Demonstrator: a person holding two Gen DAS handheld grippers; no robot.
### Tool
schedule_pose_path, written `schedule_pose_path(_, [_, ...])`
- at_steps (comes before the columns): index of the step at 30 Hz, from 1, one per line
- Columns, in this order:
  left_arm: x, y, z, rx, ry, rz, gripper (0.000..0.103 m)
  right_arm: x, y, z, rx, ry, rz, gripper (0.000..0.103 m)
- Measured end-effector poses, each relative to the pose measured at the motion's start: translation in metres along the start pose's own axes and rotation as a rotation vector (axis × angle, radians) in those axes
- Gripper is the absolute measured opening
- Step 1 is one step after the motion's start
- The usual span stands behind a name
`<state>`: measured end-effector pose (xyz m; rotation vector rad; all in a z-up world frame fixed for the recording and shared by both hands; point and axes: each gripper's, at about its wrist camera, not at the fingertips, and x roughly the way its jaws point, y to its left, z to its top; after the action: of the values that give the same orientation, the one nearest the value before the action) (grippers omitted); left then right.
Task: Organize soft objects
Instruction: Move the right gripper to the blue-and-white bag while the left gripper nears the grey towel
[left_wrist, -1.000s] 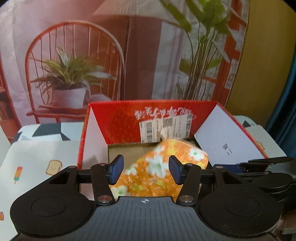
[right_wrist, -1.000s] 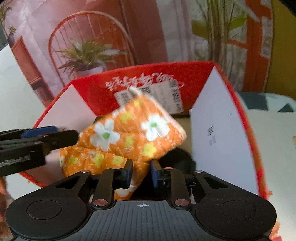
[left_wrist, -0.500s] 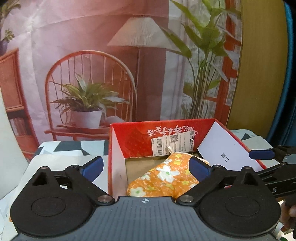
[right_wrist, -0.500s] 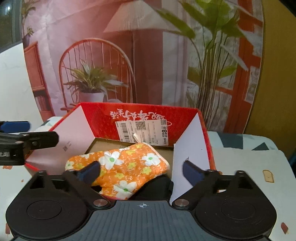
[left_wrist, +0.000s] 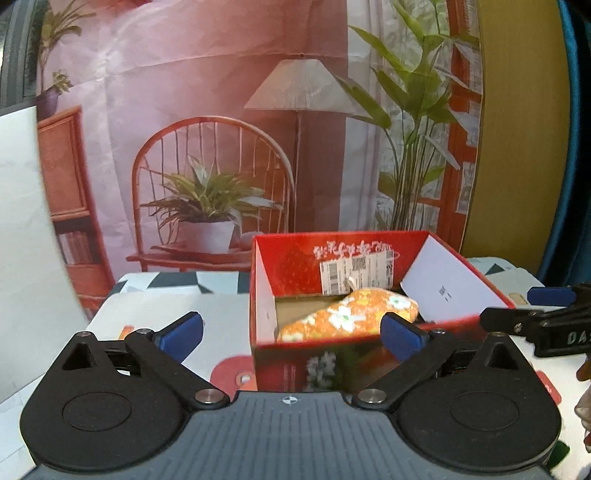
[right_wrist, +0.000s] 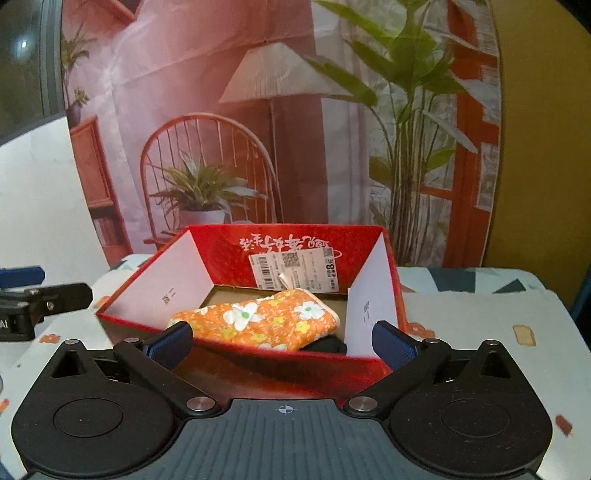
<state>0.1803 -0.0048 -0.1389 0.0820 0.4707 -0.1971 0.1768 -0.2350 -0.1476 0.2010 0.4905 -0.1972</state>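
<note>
An orange oven mitt with white flowers (right_wrist: 258, 321) (left_wrist: 351, 315) lies inside an open red cardboard box (right_wrist: 295, 247) (left_wrist: 288, 266), partly over something dark (right_wrist: 325, 345). My right gripper (right_wrist: 282, 341) is open, its blue pads wide apart just short of the box's near wall, holding nothing. In the left wrist view my left gripper (left_wrist: 291, 332) is also open and empty, set back from the box's near left corner. Each gripper shows at the edge of the other's view: the right gripper's finger (left_wrist: 546, 321), the left gripper's finger (right_wrist: 33, 295).
The box stands on a table with a patterned white cloth (right_wrist: 480, 321) (left_wrist: 155, 306). A printed backdrop of a chair, lamp and plants (right_wrist: 258, 147) hangs close behind the box. A white board (left_wrist: 26, 240) stands at the left. A hand's fingers (left_wrist: 583, 373) show at the right edge.
Both grippers let go of the mitt, opened wide and drew back and up from the box. The mitt dropped from being held above the box to lying flat inside it.
</note>
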Motion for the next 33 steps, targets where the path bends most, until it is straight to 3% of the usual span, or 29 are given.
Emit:
schedule_pose_path(14, [-0.033, -0.009, -0.053, -0.043, 0.017, -0.007, 0.103, -0.058, 0.008, -0.060, -0.038, -0.072, -0.021, 0.103])
schedule_pose_path(24, [-0.034, -0.015, -0.078, -0.036, 0.044, -0.012, 0.103, -0.067, 0.004, -0.098, -0.013, -0.048, -0.048, 0.103])
schedule_pose_path(33, [-0.027, -0.007, -0.094, -0.089, 0.100, -0.016, 0.103, -0.069, -0.009, -0.120, 0.013, -0.015, -0.091, 0.103])
